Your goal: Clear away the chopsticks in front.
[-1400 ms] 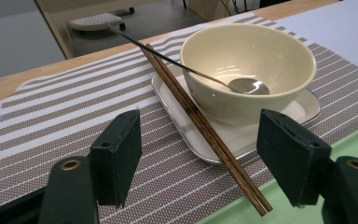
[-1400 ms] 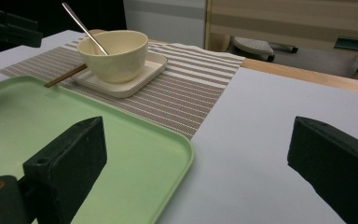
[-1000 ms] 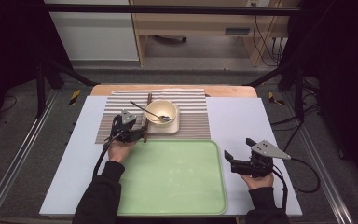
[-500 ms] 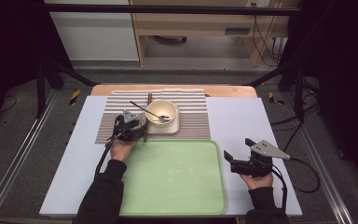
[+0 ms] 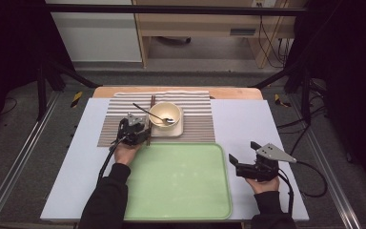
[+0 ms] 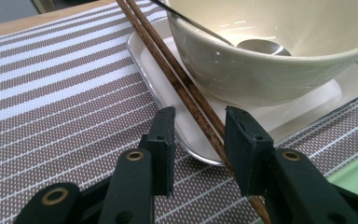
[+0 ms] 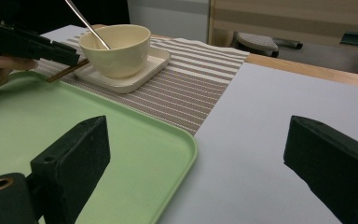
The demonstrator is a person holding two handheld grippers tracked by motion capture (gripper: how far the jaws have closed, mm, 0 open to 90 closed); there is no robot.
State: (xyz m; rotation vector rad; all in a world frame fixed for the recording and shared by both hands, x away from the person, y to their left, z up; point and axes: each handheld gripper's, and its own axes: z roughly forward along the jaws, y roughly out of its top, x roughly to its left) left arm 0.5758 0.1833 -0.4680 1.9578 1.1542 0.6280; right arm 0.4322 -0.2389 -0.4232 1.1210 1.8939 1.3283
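Note:
A pair of brown chopsticks (image 6: pixel 168 70) lies with its far part on a square cream plate (image 6: pixel 335 93), beside a cream bowl (image 6: pixel 270 51) that holds a metal spoon (image 6: pixel 261 46). My left gripper (image 6: pixel 198 116) straddles the near part of the chopsticks. Its jaws have just been closing; the sticks run close along the right jaw, with a gap to the left jaw. In the high view the left gripper (image 5: pixel 142 131) sits just left of the bowl (image 5: pixel 165 114). My right gripper (image 5: pixel 242 153) rests on the table, right of the green tray (image 5: pixel 181 181), jaws wide open on nothing.
A striped placemat (image 5: pixel 200 119) lies under the plate, on a pale grey mat (image 5: pixel 248 124). The green tray's rim (image 7: pixel 186 140) lies just in front of the right gripper (image 7: pixel 198 128). A wooden table edge (image 5: pixel 228 93) runs along the back.
The left gripper has edged slightly toward the chopsticks beside the bowl. The right gripper has stayed where it was.

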